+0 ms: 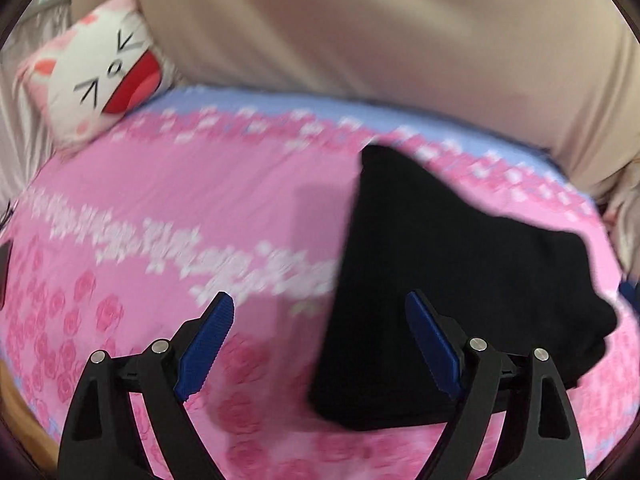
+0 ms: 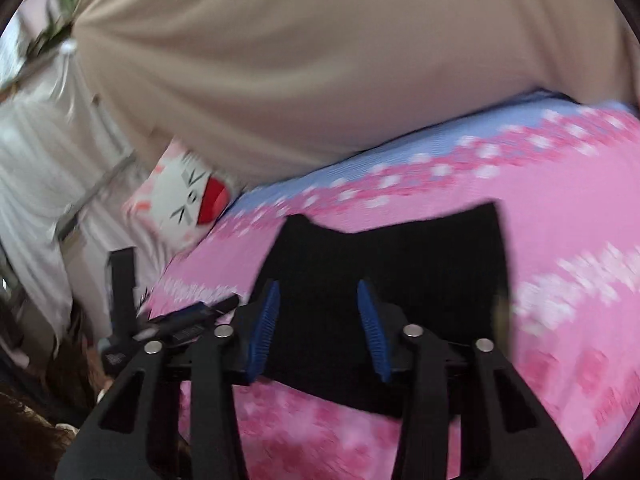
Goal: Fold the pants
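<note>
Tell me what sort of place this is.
Most likely a bedroom: the black pants lie on a bed with a pink rose-print sheet, a cartoon-cat pillow sits at its far edge, and beige curtains hang behind.

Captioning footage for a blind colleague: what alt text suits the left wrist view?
Open left gripper above black pants lying folded on a pink floral bedsheet. A white cat-face pillow sits at the far left, beige curtain behind.
</note>
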### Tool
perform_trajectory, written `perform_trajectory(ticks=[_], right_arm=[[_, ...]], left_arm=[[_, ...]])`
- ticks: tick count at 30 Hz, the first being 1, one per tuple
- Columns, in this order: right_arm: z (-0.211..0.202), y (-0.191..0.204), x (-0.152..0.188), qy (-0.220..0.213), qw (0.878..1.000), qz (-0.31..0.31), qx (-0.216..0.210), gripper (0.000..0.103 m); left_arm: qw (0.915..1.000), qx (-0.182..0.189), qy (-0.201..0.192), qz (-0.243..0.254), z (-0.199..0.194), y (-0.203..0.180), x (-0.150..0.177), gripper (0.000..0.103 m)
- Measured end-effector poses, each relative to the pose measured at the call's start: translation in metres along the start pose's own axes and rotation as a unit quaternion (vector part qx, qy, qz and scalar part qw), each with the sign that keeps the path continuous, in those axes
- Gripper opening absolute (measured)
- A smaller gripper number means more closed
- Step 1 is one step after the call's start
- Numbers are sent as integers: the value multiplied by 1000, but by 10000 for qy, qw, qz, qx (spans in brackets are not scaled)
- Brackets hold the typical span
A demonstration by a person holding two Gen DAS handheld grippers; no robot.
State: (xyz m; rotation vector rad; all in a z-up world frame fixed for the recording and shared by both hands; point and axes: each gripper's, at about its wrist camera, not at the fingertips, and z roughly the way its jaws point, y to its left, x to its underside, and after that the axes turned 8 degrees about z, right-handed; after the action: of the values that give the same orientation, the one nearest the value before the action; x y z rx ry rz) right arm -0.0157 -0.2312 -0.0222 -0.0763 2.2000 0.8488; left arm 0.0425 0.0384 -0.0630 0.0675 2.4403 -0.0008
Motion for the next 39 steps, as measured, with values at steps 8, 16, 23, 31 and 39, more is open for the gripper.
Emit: perform_trajectory(ticks=[8, 16, 23, 31, 39], right_arm=[[168, 30, -24, 1248, 9882, -622, 632, 36], [190, 36, -36, 1184, 9923, -277, 245, 37], [282, 43, -38, 1213, 9877, -510, 842, 37], [241, 82, -29, 483, 9971, -499, 302, 38], [246, 68, -1, 358, 9993, -88, -20, 40]], left_arm=[[9996, 144, 250, -27, 30, 17, 21, 95], [9988, 474, 100, -32, 30, 34, 12, 96], [9978, 268, -117, -602, 14, 70, 9, 94], [9947, -88, -230, -997, -1, 116, 14, 93], [9946, -330, -435, -881, -14, 116, -2, 93]])
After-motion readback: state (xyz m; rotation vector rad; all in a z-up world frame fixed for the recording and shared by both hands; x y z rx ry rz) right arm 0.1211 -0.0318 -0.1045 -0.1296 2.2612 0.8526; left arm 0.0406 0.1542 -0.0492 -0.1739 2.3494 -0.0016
